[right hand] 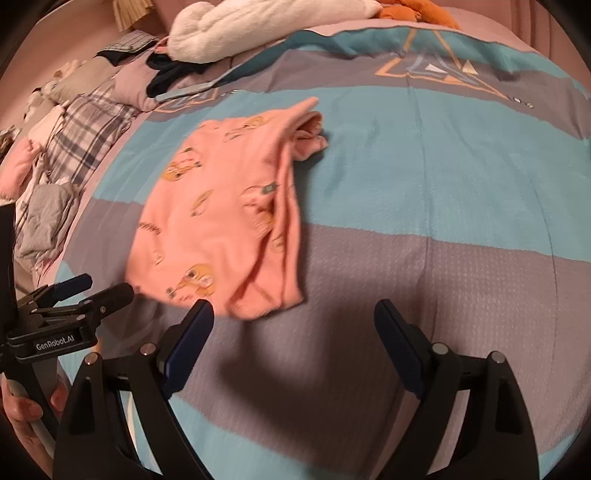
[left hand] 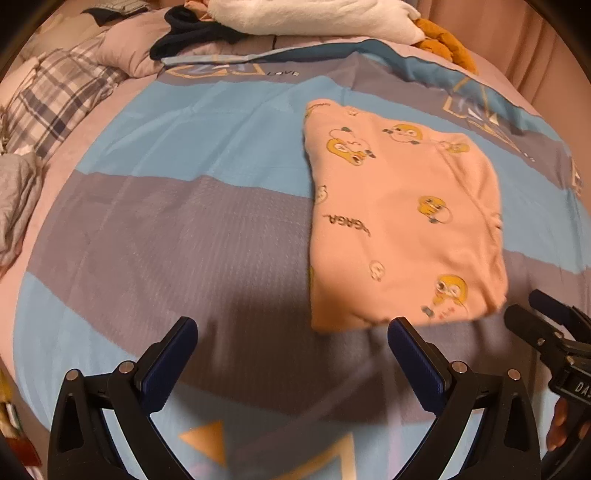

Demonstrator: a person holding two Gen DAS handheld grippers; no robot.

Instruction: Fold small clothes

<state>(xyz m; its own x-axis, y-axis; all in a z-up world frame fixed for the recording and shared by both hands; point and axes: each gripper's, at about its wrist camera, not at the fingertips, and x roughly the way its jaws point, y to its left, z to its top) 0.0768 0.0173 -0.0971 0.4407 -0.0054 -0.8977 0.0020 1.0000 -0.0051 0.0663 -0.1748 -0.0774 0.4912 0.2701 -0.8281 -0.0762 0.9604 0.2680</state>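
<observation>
A small pink garment point(left hand: 402, 218) with yellow cartoon prints lies folded flat on the blue and grey striped bedspread point(left hand: 184, 221). It also shows in the right wrist view point(right hand: 221, 221), left of centre, with a bunched edge at its far right corner. My left gripper point(left hand: 291, 332) is open and empty, just short of the garment's near edge, left of it. My right gripper point(right hand: 293, 314) is open and empty, its left finger close to the garment's near right corner. Each gripper shows at the edge of the other's view point(left hand: 546, 325) point(right hand: 81, 295).
A white fluffy blanket point(left hand: 314, 14), dark clothes point(left hand: 195, 33) and an orange plush item point(left hand: 447, 40) lie at the far end of the bed. Plaid fabric point(left hand: 51, 103) and grey cloth point(left hand: 18, 199) lie along the left side.
</observation>
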